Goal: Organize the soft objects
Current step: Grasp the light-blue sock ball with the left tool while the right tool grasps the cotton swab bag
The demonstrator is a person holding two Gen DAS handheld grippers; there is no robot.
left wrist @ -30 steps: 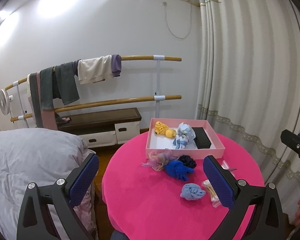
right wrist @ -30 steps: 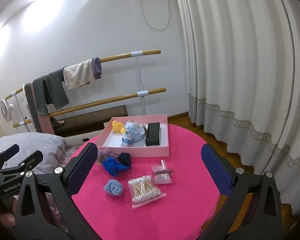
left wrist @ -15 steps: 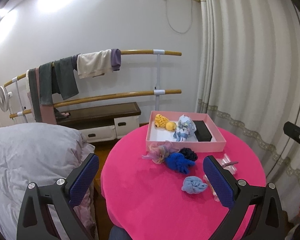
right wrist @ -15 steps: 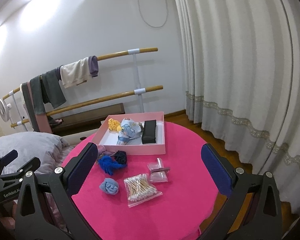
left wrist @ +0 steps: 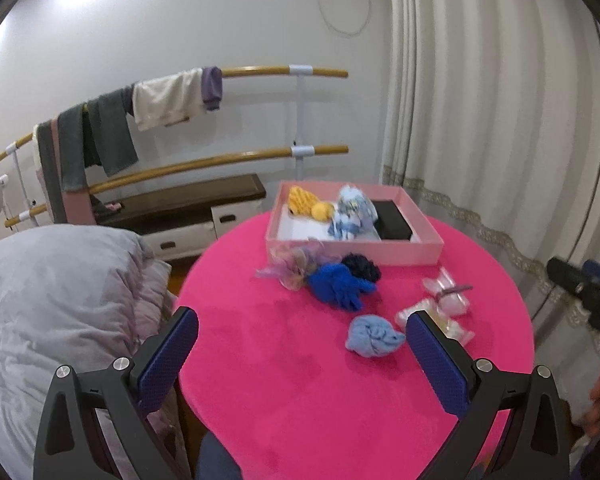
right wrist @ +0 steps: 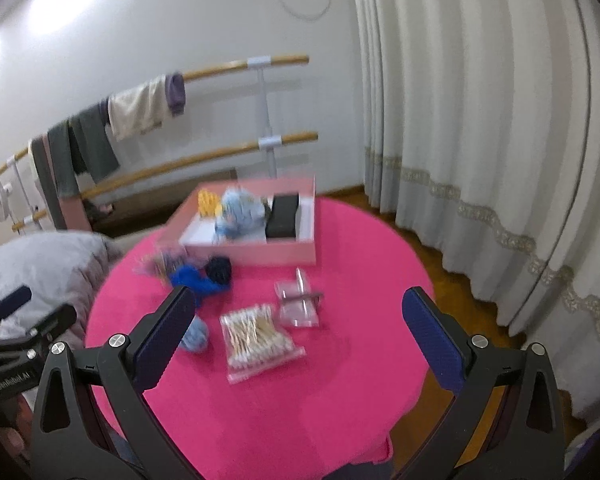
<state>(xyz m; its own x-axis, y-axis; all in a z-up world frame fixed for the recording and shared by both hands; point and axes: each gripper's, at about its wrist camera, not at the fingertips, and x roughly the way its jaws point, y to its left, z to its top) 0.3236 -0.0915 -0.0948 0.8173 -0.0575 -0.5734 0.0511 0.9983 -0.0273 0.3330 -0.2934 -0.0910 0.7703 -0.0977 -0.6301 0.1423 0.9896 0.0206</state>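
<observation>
A round table (left wrist: 300, 380) with a bright pink cloth is sitting in front of both grippers. The left gripper (left wrist: 302, 354) is hanging over the near side of the table with its two blue fingers spread wide, and it is holding nothing. The right gripper (right wrist: 296, 338) is hanging over the table too, fingers spread wide and holding nothing. A pink box (left wrist: 354, 247) is sitting at the far side of the table. Inside it a yellow toy (left wrist: 309, 203) is lying at the left, a pale blue doll (left wrist: 353, 212) is lying in the middle and a black case (left wrist: 392, 222) is lying at the right. Just in front of the box, three soft things are lying bunched together: a frilly pastel hair tie (left wrist: 294, 266), a bright blue glove (left wrist: 340, 286) and a dark hair tie (left wrist: 360, 266). A light blue cloth ball (left wrist: 373, 337) is lying alone, nearer to the grippers. Beside it, a bag of cotton swabs (right wrist: 258, 334) and a small clear bag (right wrist: 302, 300) are lying on the cloth. A gray blanket (left wrist: 56, 300) is piled up to the left of the table.
</observation>
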